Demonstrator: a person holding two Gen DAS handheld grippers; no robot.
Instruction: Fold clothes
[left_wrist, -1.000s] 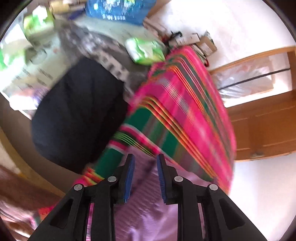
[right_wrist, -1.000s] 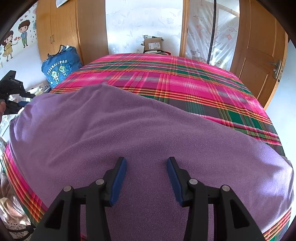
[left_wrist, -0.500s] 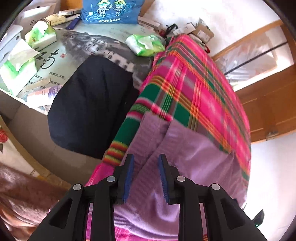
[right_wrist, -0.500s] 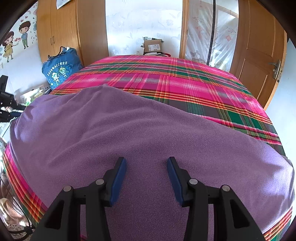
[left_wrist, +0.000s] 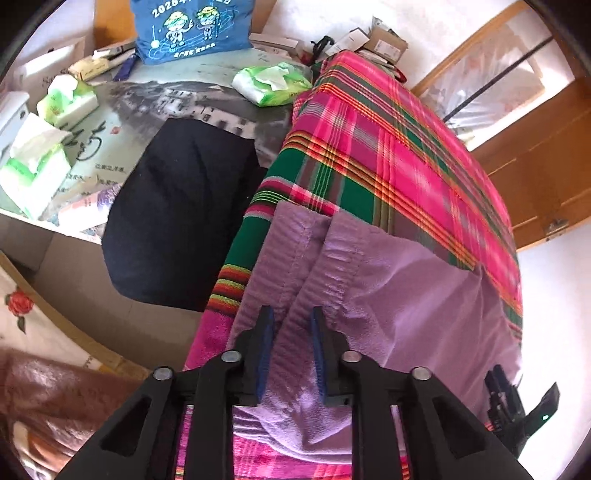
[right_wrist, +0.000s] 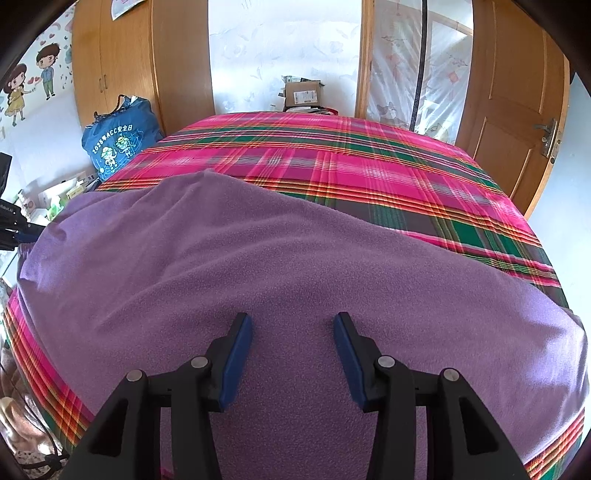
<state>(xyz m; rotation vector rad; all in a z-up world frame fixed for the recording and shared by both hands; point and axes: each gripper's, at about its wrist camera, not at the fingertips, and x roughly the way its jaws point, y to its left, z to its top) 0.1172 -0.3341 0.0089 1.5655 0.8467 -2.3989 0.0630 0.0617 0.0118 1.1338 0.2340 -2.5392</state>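
Note:
A purple fleece garment (left_wrist: 406, 295) (right_wrist: 295, 266) lies spread on the near part of a bed with a pink and green plaid sheet (left_wrist: 388, 147) (right_wrist: 332, 166). At the bed's left edge my left gripper (left_wrist: 291, 314) points down at the garment's stitched hem. Its jaws are closing, and a raised fold of the purple cloth fills the gap between the blue pads. My right gripper (right_wrist: 293, 321) stands open just above the flat middle of the garment, with nothing pinched. It also shows in the left wrist view as the right gripper (left_wrist: 517, 410) at the lower right.
Beside the bed stands a low table with a black cloth (left_wrist: 177, 206), tissue packs (left_wrist: 266, 83) and a blue printed bag (left_wrist: 192, 26) (right_wrist: 118, 144). A cardboard box (right_wrist: 304, 94) sits beyond the bed's far end. A wooden door (right_wrist: 517, 110) is at the right.
The left gripper slid along the bed's edge and rolled, coming over the garment's hem. Its jaws narrowed onto the fold. The right gripper stayed still and open.

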